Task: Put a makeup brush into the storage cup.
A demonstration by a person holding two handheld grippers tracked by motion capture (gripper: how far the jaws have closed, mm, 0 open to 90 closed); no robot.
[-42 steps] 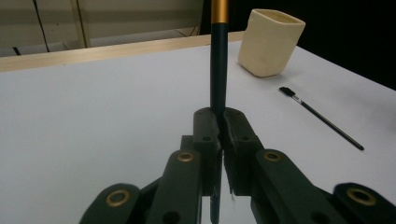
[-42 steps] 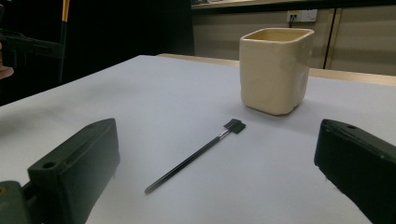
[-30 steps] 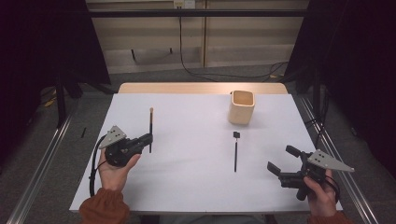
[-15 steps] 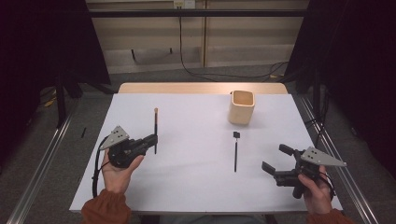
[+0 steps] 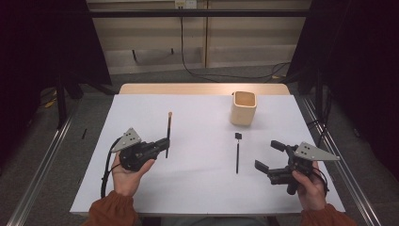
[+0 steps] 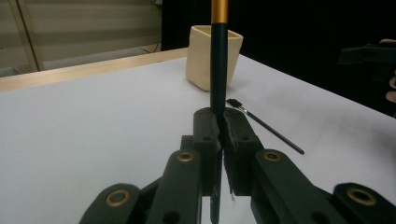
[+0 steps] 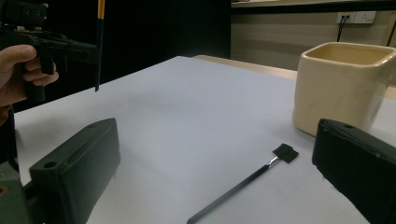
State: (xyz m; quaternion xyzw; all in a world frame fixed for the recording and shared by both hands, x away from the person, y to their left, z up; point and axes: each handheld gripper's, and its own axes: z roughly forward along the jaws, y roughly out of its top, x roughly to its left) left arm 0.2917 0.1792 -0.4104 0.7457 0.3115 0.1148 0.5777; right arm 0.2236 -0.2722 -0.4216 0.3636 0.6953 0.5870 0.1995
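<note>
Jaws of left gripper [image 5: 162, 144] around pen [image 5: 167, 134]

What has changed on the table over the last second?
The left gripper, shut on the dark stick, has carried it right and slightly up. The right gripper also shifted a little left, jaws open. The brush and cup stayed put.
</note>
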